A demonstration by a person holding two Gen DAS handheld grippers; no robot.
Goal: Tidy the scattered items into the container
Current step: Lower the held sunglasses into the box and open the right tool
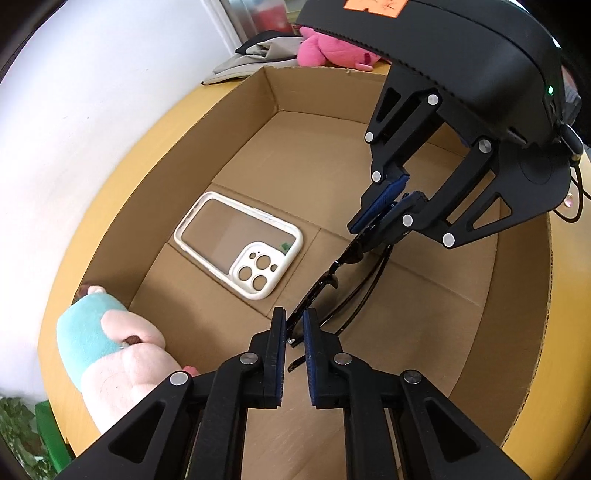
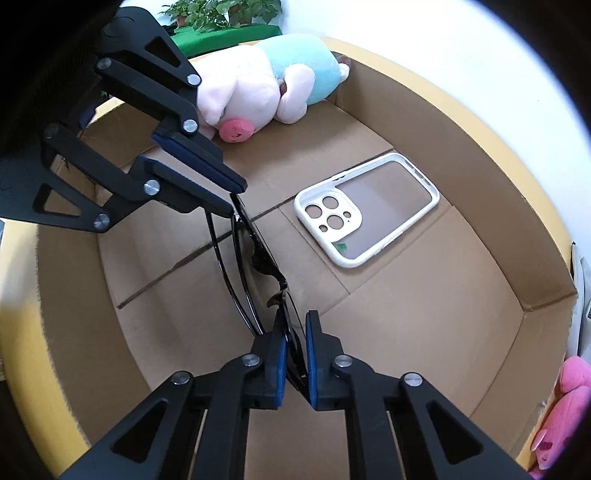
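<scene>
Black glasses point(image 1: 334, 275) hang over the open cardboard box point(image 1: 236, 122), held at both ends. My left gripper point(image 1: 294, 325) is shut on one end of the frame. My right gripper point(image 1: 373, 218) is shut on the other end. In the right wrist view the glasses point(image 2: 264, 258) run from my right gripper point(image 2: 295, 328) up to the left gripper point(image 2: 231, 199). A white phone case point(image 1: 240, 240) lies flat on the box floor, also in the right wrist view point(image 2: 369, 214).
A pig plush in a teal shirt point(image 1: 110, 339) lies against the box's outer wall on the yellow table point(image 1: 122, 177). A pink plush point(image 1: 332, 51) and grey cloth point(image 1: 255, 55) lie beyond the box's far end. Plants point(image 2: 221, 14) stand past the table.
</scene>
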